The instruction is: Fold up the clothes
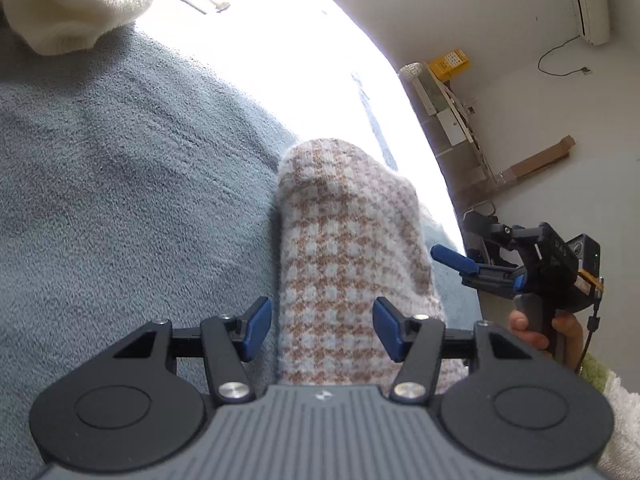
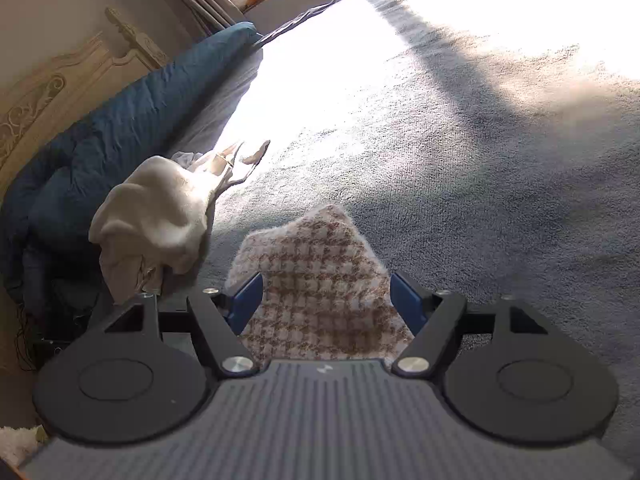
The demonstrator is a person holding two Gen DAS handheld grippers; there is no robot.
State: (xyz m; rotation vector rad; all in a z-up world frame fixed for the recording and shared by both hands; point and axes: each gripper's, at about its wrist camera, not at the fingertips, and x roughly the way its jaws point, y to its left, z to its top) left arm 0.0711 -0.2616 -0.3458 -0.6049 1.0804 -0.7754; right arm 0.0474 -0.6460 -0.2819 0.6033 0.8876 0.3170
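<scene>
A brown-and-white houndstooth knit garment (image 1: 344, 240) lies folded into a narrow strip on the grey fleece bed cover (image 1: 120, 160). My left gripper (image 1: 322, 330) straddles its near end. The blue pads stand on either side, and a thin strip of cover shows beside the left one. In the right wrist view the same garment (image 2: 320, 264) lies under my right gripper (image 2: 326, 304), whose jaws stand wide with the pads clear of the cloth. The right gripper (image 1: 460, 264) also shows in the left wrist view, held by a hand just past the garment's right side.
A cream garment (image 2: 156, 216) is heaped at the left against a rolled blue duvet (image 2: 120, 120) and a carved headboard (image 2: 52, 88). Bright sunlight washes out the far cover (image 2: 480, 200). The bed's edge drops to a floor with a long cardboard box (image 1: 536, 160).
</scene>
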